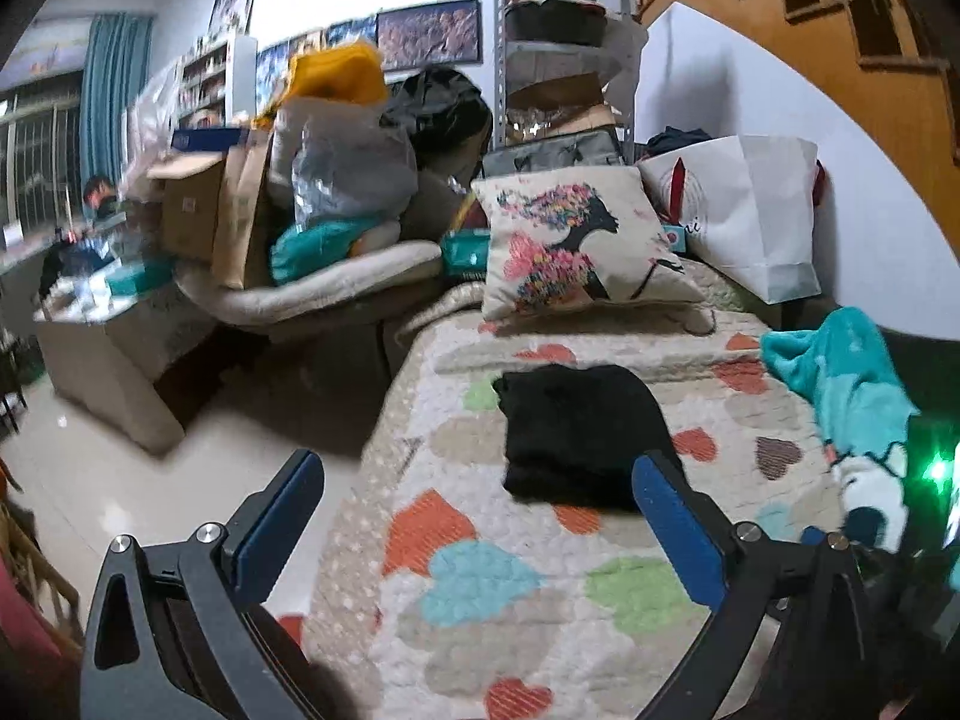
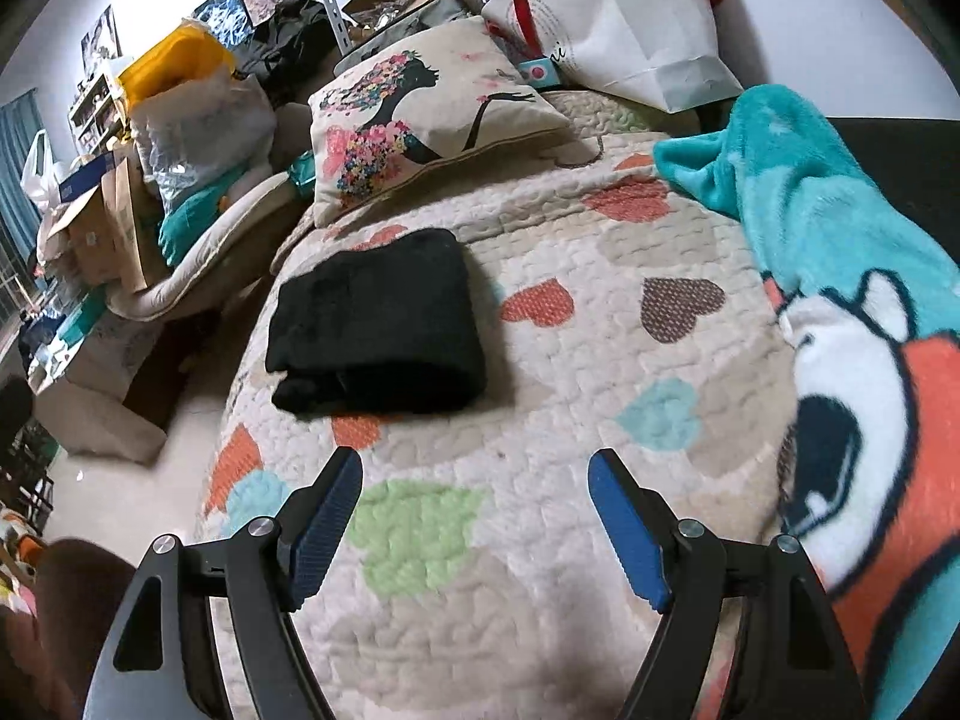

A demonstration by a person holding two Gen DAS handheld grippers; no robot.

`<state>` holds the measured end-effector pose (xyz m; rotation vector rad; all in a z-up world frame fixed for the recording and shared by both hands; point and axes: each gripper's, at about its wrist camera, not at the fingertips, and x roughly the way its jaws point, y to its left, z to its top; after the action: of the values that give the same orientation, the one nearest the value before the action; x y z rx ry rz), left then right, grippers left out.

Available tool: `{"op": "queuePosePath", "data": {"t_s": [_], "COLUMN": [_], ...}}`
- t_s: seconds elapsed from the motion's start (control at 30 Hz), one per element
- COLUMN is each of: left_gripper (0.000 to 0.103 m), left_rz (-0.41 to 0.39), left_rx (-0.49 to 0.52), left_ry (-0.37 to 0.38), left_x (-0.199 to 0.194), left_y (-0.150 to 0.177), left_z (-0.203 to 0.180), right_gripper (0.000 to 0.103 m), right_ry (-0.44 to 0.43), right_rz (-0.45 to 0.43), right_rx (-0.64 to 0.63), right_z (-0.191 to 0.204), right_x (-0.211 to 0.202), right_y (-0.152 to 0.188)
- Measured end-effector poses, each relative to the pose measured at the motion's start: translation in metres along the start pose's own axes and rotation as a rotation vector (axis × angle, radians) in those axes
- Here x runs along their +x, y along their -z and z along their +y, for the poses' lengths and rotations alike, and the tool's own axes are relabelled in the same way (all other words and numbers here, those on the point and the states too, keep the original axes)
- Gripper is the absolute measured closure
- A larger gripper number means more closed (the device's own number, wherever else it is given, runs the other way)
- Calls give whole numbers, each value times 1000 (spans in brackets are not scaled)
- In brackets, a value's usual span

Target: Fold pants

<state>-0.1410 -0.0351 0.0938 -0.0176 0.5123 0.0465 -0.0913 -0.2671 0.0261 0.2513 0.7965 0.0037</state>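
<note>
The black pants [image 1: 576, 432] lie folded into a thick rectangle on the heart-patterned quilt [image 1: 480, 588]. They also show in the right wrist view [image 2: 375, 321], near the quilt's left edge. My left gripper [image 1: 480, 480] is open and empty, hovering short of the pants with its right finger [image 1: 678, 528] in front of their near right corner. My right gripper [image 2: 477, 480] is open and empty, held over bare quilt [image 2: 480, 600] just short of the pants.
A floral pillow [image 1: 576, 240] [image 2: 420, 114] lies beyond the pants. A teal cartoon blanket [image 2: 840, 330] [image 1: 852, 396] covers the right side. A white paper bag [image 1: 744, 210] stands behind. Cluttered boxes and bags [image 1: 252, 198] sit left, across a floor gap [image 1: 180, 480].
</note>
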Motion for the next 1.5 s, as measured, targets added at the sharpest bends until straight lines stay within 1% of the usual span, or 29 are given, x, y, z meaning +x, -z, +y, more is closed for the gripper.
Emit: {"op": "queuePosePath", "data": {"t_s": [0.07,0.13,0.27,0.6,0.8,0.97,1.5], "left_gripper": [0,0,0,0,0,0,0], "left_rz": [39,53,50,66,65,59,70], "left_rx": [-8,5,33,40,45,54,38], "left_ry": [6,1,1,50,77,81,71], "left_x": [0,-1,-7,-8,-10,-12,-14], "left_y": [3,7,13,16,18,20,21], "left_z": [-1,-4,-10,-12,-14,-15,-14], "right_gripper": [21,21,20,19,19,17,16], "right_ry": [2,4,22,33,44,49,52], "right_rz": [-3,-15,-45,-42,-58,-64,-55], "right_rx": [-13,-31,-72,-92,-111,-131,-150], "right_z": [3,7,14,20,23,27,28], "right_x": [-4,-8,-13,-10,-12,-13,-8], "right_y": [4,7,10,13,14,15,18]}}
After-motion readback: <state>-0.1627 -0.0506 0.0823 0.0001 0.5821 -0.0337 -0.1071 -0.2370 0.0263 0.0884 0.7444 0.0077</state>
